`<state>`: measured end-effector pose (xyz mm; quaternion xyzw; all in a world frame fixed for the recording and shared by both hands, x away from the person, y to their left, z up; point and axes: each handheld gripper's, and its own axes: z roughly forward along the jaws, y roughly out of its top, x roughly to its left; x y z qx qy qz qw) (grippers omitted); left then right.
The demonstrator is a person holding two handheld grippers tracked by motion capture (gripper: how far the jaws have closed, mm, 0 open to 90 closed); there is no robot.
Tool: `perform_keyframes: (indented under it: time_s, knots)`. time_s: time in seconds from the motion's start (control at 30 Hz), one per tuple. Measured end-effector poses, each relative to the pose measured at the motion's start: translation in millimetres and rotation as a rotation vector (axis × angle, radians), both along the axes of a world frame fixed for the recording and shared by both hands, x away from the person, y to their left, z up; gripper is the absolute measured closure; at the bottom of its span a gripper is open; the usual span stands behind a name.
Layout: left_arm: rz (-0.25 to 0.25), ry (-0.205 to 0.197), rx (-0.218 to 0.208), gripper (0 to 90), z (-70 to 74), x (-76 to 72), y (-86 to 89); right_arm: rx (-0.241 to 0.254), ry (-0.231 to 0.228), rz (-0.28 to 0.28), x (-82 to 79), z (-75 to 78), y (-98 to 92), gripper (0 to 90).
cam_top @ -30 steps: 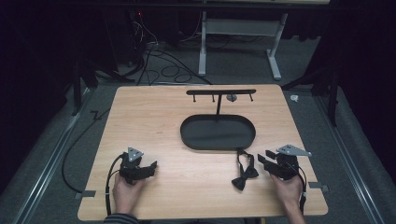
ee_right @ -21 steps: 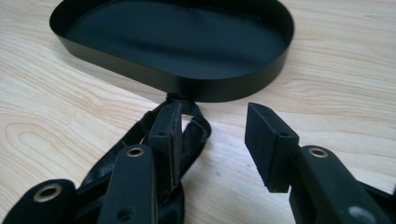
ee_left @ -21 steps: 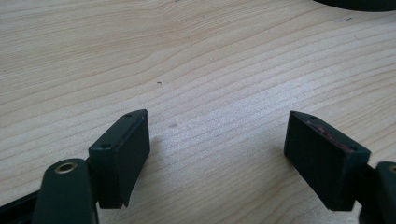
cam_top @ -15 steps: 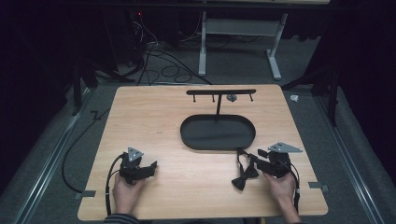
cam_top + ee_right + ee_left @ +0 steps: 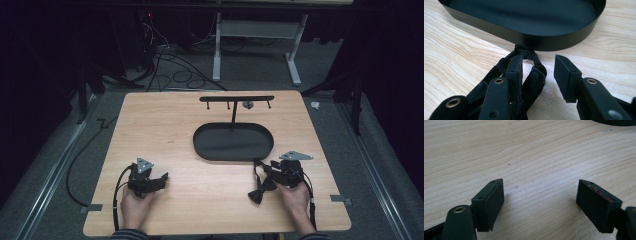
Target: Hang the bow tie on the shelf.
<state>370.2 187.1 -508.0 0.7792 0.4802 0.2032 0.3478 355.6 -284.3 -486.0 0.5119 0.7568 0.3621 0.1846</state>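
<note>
bow tie [image 5: 534, 75] strap lay between right gripper [image 5: 537, 67] jaws (closing, not yet pinching) | hand low, aimed at tray [image 5: 554, 41] | left gripper [image 5: 540, 195] gaped empty

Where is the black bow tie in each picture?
High view: bow tie lies low right on the table, at the right gripper.
Left gripper view: not in it.
Right gripper view: its strap loops between the jaws, lower left.
Shared landmark: black oval tray.

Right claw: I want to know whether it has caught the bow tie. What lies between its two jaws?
In the right gripper view, the bow tie's strap loop lies between the jaws of the right claw, which have just been closing.
</note>
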Motion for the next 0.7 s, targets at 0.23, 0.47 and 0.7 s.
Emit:
perform_keyframes:
  time_s: [0.23,0.47,0.7]
  knots:
    - [0.000,0.000,0.000,22.8,0.0,0.0,0.0,-0.007,0.019,0.001,1.7,-5.5,0.1,67.3]
    - [0.000,0.000,0.000,22.8,0.0,0.0,0.0,-0.027,0.028,0.023,1.6,-8.3,2.2,78.5]
    - [0.000,0.000,0.000,22.8,0.0,0.0,0.0,-0.020,0.011,0.034,-1.8,-4.1,2.6,80.8]
